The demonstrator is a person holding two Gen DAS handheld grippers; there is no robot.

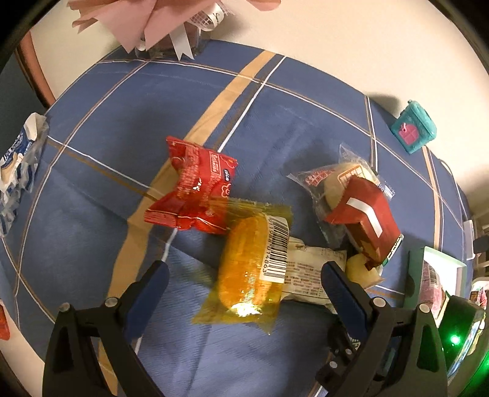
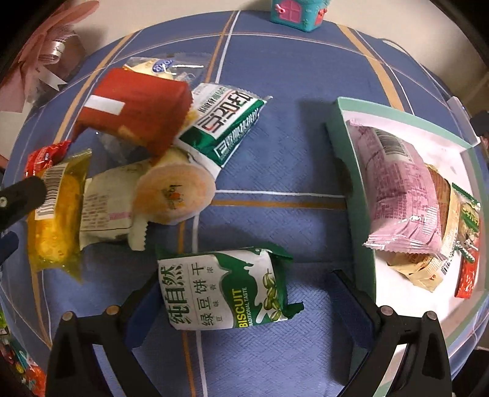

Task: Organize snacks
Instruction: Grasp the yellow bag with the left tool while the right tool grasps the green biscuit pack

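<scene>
Snack packs lie on a blue plaid tablecloth. My left gripper is open, its jaws on either side of a yellow cake pack, which also shows in the right wrist view. A red pack, a red box and a white pack lie close by. My right gripper is open around a green biscuit pack. A green-rimmed box at the right holds a pink pack and other snacks.
A teal toy house stands at the table's far edge. A pink bow gift sits at the back. A blue-white wrapper lies at the left edge. A green-white pack and a round cake lie mid-table.
</scene>
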